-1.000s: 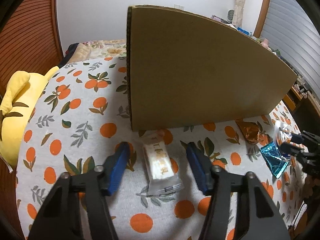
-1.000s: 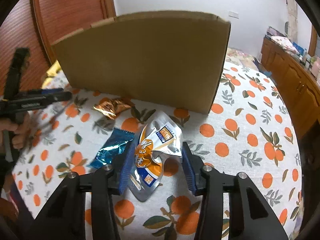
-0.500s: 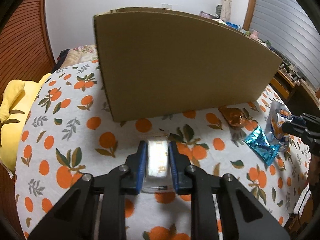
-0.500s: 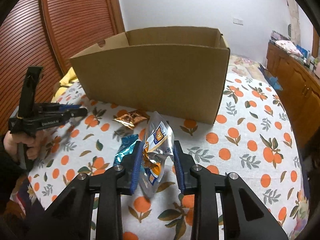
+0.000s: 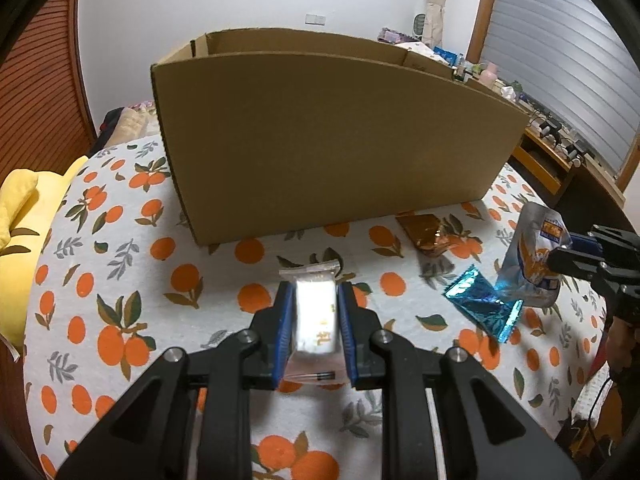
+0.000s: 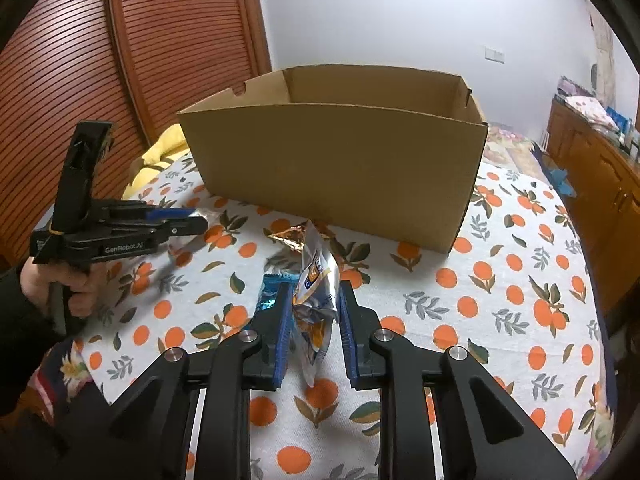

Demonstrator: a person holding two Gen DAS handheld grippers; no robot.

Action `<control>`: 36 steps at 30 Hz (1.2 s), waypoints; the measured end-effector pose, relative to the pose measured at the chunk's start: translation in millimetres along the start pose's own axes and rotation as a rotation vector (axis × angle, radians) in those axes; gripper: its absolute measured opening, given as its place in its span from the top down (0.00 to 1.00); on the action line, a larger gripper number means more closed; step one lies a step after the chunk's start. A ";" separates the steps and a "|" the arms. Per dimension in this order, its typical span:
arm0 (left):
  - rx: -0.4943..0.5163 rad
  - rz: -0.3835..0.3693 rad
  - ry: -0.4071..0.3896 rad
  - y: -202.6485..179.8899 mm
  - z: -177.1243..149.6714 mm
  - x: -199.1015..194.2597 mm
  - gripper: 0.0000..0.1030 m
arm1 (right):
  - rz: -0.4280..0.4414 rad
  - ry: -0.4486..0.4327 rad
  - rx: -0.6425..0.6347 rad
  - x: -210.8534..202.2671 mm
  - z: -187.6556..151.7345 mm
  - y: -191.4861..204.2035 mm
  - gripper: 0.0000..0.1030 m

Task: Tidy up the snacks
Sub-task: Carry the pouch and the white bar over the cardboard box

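Silver snack pouch (image 6: 316, 300) between right gripper (image 6: 313, 334) pads, before cardboard box (image 6: 336, 168)

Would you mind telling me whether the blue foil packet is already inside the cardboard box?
No, the blue foil packet lies on the tablecloth in front of the cardboard box.

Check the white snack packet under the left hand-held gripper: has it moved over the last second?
Yes. The white snack packet was flat on the tablecloth; now it is clamped and lifted, facing the cardboard box.
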State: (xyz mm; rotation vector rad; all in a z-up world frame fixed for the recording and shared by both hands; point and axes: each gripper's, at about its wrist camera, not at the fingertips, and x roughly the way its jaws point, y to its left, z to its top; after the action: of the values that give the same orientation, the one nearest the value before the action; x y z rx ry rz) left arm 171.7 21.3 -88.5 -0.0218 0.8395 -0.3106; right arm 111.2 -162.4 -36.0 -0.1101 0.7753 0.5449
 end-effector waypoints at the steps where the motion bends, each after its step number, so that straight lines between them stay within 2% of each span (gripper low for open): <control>1: 0.002 -0.002 -0.003 -1.0 0.1 -1.4 0.81 | -0.003 -0.004 -0.001 -1.3 0.6 -0.1 0.81; 19: 0.068 -0.058 -0.088 -36.0 18.7 -38.2 0.81 | -0.036 -0.091 -0.016 -39.7 16.1 -2.7 0.80; 36: 0.099 -0.077 -0.160 -54.6 41.5 -62.4 0.81 | -0.042 -0.131 -0.035 -53.3 28.0 1.6 0.80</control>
State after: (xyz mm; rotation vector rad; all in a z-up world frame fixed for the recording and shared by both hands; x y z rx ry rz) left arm 148.8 -17.6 -7.5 0.0139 0.6653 -0.4170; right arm 97.0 -175.7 21.0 -0.1218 0.6345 0.5207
